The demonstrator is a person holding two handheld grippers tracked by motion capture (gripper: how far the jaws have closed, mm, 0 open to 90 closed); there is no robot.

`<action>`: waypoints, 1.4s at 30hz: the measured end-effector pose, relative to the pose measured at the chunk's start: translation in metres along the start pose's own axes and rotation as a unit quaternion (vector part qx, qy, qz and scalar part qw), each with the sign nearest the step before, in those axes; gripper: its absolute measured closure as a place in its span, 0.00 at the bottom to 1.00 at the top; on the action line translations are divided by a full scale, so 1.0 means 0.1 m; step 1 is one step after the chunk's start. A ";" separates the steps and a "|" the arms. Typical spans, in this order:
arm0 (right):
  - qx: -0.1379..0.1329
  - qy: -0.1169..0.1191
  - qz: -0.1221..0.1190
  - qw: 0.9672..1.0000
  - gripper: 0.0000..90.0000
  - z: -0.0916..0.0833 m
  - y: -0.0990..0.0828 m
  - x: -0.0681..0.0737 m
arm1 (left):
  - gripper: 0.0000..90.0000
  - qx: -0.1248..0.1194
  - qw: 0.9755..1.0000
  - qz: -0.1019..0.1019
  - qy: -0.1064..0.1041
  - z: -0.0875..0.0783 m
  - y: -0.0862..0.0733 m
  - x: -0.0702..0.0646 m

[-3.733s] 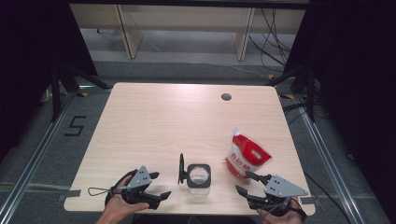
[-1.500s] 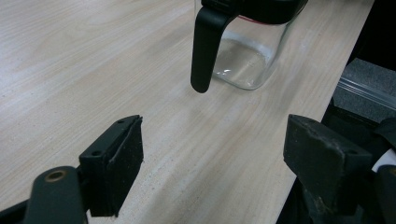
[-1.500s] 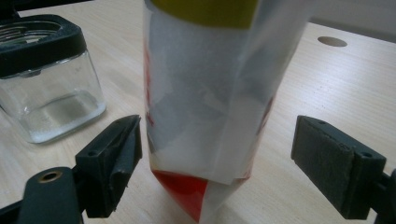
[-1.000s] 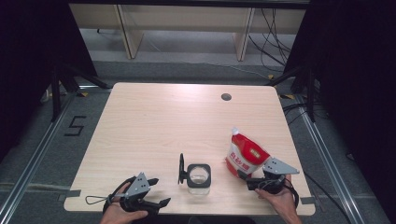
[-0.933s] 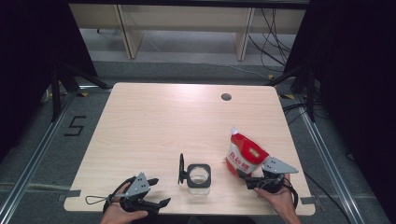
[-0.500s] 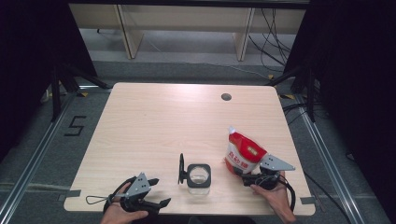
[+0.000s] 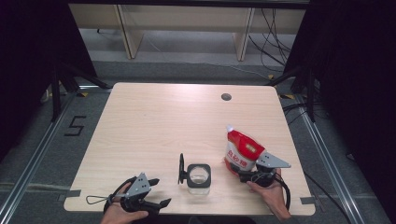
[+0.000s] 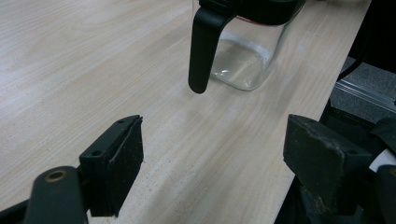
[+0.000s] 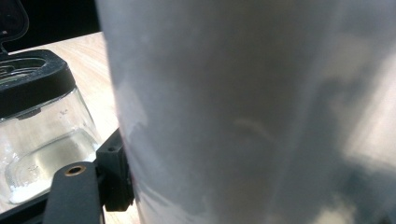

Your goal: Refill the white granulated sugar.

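While the right gripper [image 7: 243, 176] closes round the pouch, the lot reads as follows.

Right gripper: jaws have just been closing with the red-and-white pouch [image 7: 243, 150] between them; one jaw stands against the pouch wall, the other is hidden, so a firm pinch cannot be confirmed.
Pouch: directly ahead of the right jaws, standing on the table [image 7: 163, 121], spout at the far upper end.
Handling, judged: soft, yielding film, probably slippery; contents may shift and sag. Best taken low on the body, not at the spout.
Glass jar [image 7: 198, 175]: beside the right gripper, black collar, lid flipped open, breakable.
Left gripper [image 7: 148, 199]: jaws wide apart, nothing between them, jar ahead.
Obscured: pouch print in the right gripper view, blurred by closeness; jar contents uncertain.
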State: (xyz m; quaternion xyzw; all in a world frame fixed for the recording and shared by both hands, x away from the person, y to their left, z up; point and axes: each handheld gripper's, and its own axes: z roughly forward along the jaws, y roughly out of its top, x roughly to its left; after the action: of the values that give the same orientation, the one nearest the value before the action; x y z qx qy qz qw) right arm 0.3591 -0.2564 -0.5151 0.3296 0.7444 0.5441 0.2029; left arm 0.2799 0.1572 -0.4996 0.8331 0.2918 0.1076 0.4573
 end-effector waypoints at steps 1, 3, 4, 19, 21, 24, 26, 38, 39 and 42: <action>0.000 0.000 0.000 1.000 0.30 0.00 0.00 0.00 | 0.22 0.000 1.000 0.000 0.000 0.00 0.00 0.00; 0.004 0.015 0.021 1.000 0.30 0.01 0.00 0.04 | 0.22 0.003 1.000 0.004 0.004 -0.01 0.00 0.00; 0.004 0.005 0.006 1.000 0.30 0.01 0.01 0.03 | 0.22 -0.011 1.000 -0.014 -0.003 0.01 -0.01 -0.02; 0.010 0.001 -0.033 0.999 0.31 0.09 0.03 0.02 | 0.22 -0.007 1.000 -0.008 -0.001 0.01 0.00 -0.02; 0.012 0.004 -0.032 0.999 0.31 0.09 0.03 0.03 | 0.22 -0.006 1.000 -0.006 -0.003 0.01 0.00 -0.02; 0.027 0.002 -0.012 1.000 0.36 0.08 0.03 0.06 | 0.22 -0.006 1.000 -0.006 -0.004 0.01 0.00 -0.02; 0.019 0.000 -0.018 1.000 0.39 0.09 0.03 0.07 | 0.22 -0.006 1.000 -0.005 -0.004 0.01 0.00 -0.02; 0.048 -0.004 -0.023 0.999 0.42 0.01 0.10 0.17 | 0.22 -0.011 1.000 -0.007 0.001 -0.01 0.00 -0.01; 0.048 -0.004 -0.023 0.999 0.42 0.01 0.10 0.17 | 0.22 -0.011 1.000 -0.007 0.001 -0.01 0.00 -0.01; 0.046 0.005 -0.050 0.998 0.42 -0.01 0.12 0.18 | 0.22 -0.012 1.000 -0.011 0.000 -0.01 -0.01 -0.01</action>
State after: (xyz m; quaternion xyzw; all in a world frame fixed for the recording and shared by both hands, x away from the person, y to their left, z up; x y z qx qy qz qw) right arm 0.3488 -0.2420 -0.5022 0.2982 0.7852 0.5000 0.2110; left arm 0.2783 0.1571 -0.4997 0.8245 0.2991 0.1060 0.4685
